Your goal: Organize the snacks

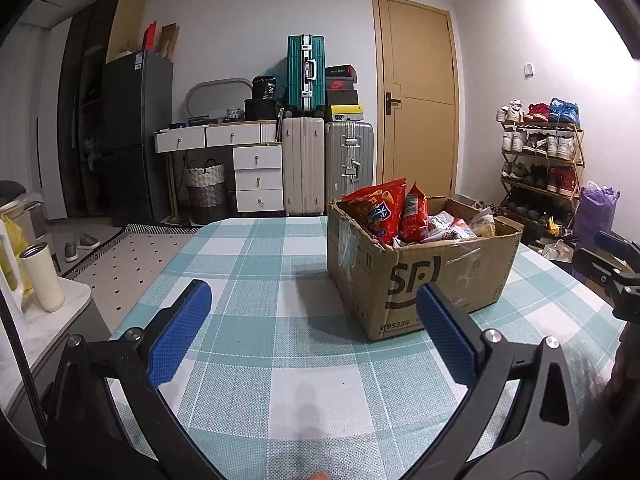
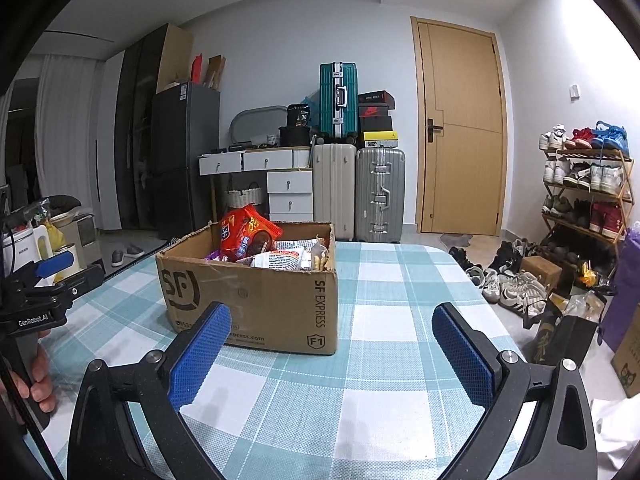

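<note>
On bench (image 1: 280, 264) — cardboard box (image 1: 436, 276) upright, open top, corner toward left gripper (image 1: 314, 316) | snack bags (image 1: 384, 210) standing inside | left gripper, right gripper (image 2: 332, 344) — both wide, empty

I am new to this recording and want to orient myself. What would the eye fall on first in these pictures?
First, the open cardboard box on the checked tablecloth, stuffed with snack packets, a red bag sticking up highest. Next, the open left gripper and right gripper, both empty, short of the box. Behind stand stacked suitcases.
</note>
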Demonstrator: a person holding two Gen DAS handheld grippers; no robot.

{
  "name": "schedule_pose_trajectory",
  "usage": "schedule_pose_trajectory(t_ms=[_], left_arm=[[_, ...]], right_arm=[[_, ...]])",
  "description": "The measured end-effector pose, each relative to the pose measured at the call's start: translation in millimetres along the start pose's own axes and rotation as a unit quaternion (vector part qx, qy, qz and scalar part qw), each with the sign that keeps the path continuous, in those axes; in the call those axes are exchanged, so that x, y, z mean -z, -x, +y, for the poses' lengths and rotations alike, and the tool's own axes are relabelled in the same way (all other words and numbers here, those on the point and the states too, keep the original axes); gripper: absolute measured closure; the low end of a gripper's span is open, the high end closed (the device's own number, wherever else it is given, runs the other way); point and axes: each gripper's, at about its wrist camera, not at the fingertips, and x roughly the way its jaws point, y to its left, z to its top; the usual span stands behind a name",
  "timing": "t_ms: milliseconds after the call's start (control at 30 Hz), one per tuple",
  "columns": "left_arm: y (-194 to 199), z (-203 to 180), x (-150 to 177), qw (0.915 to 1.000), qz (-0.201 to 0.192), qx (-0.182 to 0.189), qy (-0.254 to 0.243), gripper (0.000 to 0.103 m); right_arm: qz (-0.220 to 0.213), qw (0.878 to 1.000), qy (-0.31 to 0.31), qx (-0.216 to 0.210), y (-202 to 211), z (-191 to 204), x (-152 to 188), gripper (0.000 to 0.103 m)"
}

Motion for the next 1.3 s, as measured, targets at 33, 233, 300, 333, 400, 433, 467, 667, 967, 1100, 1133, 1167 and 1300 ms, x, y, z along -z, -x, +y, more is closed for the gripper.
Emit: schedule_pose_trajectory(t_ms=[33,233,300,333,400,433,467,667,967,1100,1133,1167,1300], left_arm=[[-0.6,-0.2,0.1,1.0,0.0,0.0,0.0,0.001],[1.1,0.8,0.3,1.0,0.0,0.0,0.0,0.001],[1.5,0.9,0.3,1.0,0.0,0.0,0.0,0.001],[0.1,0.7,0.6,1.0,0.0,0.0,0.0,0.001],[1.4,1.0,0.3,1.0,0.0,0.0,0.0,0.001],[1.1,0.9,0.5,1.0,-0.001,0.0,0.0,0.001],[1.3,1.0,0.4,1.0,-0.001,0.0,0.0,0.001],[1.2,1.1,0.5,1.0,-0.001,0.0,0.0,0.001],[1.4,1.8,0.7,1.0,-0.001,-0.001,0.001,0.001],[0.7,1.7,1.1,1.0,-0.001,-0.002,0.002,0.001],[0.4,1.8,1.2,1.0,-0.001,-0.002,0.002,0.001],[1.5,1.9,0.9,1.0,-0.001,-0.002,0.002,0.001],[0.7,1.8,1.2,1.0,-0.001,-0.002,0.002,0.001]], right_arm=[[0.001,1.0,0.0,0.0,0.3,0.1,-0.1,0.0],[0.001,1.0,0.0,0.0,0.4,0.2,0.0,0.0],[0.001,1.0,0.0,0.0,0.0,0.2,0.2,0.0],[0.0,1.0,0.0,0.0,0.5,0.3,0.0,0.0],[0.0,1.0,0.0,0.0,0.3,0.3,0.1,0.0],[0.001,1.0,0.0,0.0,0.4,0.3,0.0,0.0],[0.001,1.0,0.0,0.0,-0.9,0.4,0.6,0.0],[0.001,1.0,0.0,0.0,-1.1,0.5,0.5,0.0],[0.001,1.0,0.0,0.0,1.0,1.6,0.5,0.0],[0.001,1.0,0.0,-0.001,0.7,1.7,0.7,0.0],[0.001,1.0,0.0,0.0,1.0,1.6,0.5,0.0],[0.001,1.0,0.0,0.0,1.0,1.6,0.5,0.0],[0.001,1.0,0.0,0.0,0.6,1.8,0.7,0.0]])
